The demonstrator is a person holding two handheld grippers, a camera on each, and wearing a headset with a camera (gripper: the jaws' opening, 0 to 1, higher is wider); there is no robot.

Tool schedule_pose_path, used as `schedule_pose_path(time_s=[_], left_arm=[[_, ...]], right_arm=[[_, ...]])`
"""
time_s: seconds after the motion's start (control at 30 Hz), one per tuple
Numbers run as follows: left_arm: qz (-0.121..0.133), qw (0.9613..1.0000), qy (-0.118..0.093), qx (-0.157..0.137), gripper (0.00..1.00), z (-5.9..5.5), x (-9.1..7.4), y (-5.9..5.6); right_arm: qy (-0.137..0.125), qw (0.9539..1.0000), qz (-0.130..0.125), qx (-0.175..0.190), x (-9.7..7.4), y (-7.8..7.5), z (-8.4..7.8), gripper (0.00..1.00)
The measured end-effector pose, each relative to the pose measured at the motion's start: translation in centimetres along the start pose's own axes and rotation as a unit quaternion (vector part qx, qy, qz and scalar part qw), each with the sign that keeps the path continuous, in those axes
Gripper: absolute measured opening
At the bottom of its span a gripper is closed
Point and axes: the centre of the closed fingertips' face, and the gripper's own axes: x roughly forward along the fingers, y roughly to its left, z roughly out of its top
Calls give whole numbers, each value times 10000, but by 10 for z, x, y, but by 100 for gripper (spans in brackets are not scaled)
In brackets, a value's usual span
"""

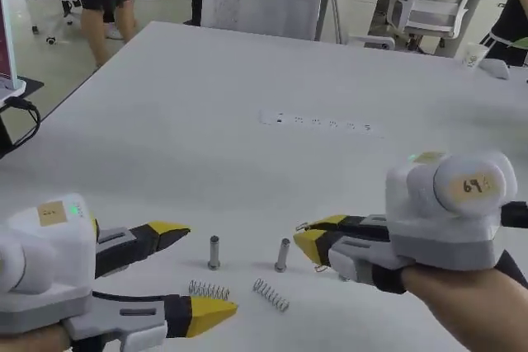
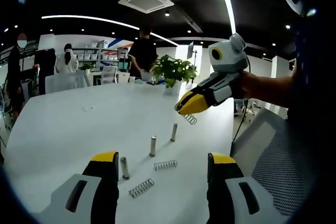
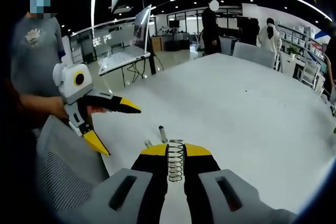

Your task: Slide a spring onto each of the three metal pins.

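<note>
One spring (image 3: 176,161) is clamped between the right gripper's (image 1: 305,238) jaws, just right of the middle pin (image 1: 282,255). The left pin (image 1: 214,251) and the far pin (image 2: 174,132) stand on either side of the middle pin. A second spring (image 1: 271,294) and a third spring (image 1: 208,290) lie on the white table (image 1: 247,80), just on the person's side of the middle pin. The left gripper (image 1: 211,268) is to its left, jaws wide apart.
</note>
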Motion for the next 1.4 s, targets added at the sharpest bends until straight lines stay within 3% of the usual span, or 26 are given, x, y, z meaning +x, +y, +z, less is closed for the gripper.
schedule_pose_path(time_s=[0.17,0.33,0.5,0.67,0.87,1.4], left_arm=[[-183,9997,-155,52,63,19,9,-2],[-313,9986,-427,-91,60,37,17,-4],[-493,9975,-477,-197,54,39,19,-11],[-636,9962,-503,-302,47,41,18,-16],[-787,9928,-708,-563,35,51,14,-18],[-883,9910,-813,-594,18,62,17,-24]], right_arm=[[-309,9995,86,22,2,5,19,8],[-662,9967,347,313,3,13,41,8],[-920,9913,693,642,3,26,55,8],[-995,9904,782,557,5,36,58,8],[-1078,9885,969,442,8,53,58,8],[-1402,9831,1128,328,9,65,67,8]])
